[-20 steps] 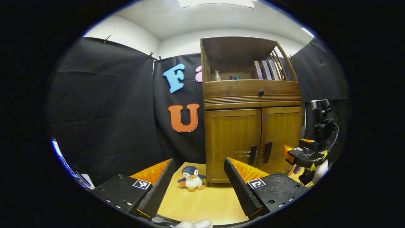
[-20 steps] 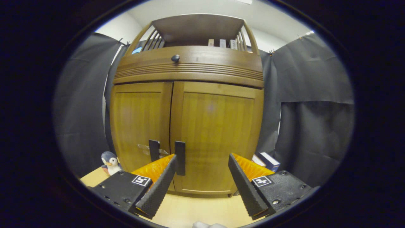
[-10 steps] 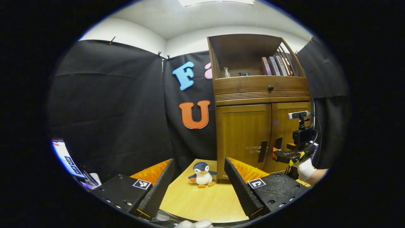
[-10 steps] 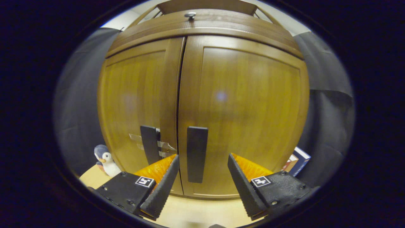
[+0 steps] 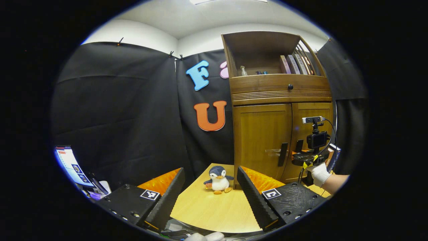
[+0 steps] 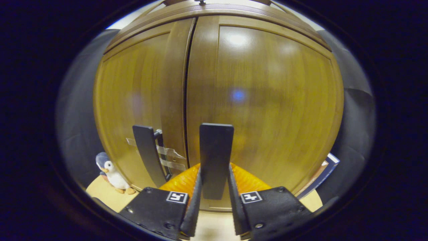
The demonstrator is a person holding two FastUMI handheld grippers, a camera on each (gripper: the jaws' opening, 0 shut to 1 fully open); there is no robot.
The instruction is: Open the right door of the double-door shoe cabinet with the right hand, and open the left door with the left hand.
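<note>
Shoe cabinet doors flush; R gripper jaws on right door handle, L gripper wide.

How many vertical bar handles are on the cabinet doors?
2. The dark flat bar handle on the right wooden door sits between the right tongs; the matching dark handle on the left wooden door stands free beside it.

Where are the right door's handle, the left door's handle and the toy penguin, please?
right door handle (image 6: 216, 147), right gripper view, upper bar.
left door handle (image 6: 147, 150), right gripper view, mid bar.
toy penguin (image 5: 219, 179), left gripper view, belly.

Left gripper view distant, oblique; right gripper view close, frontal; both share cabinet.
</note>
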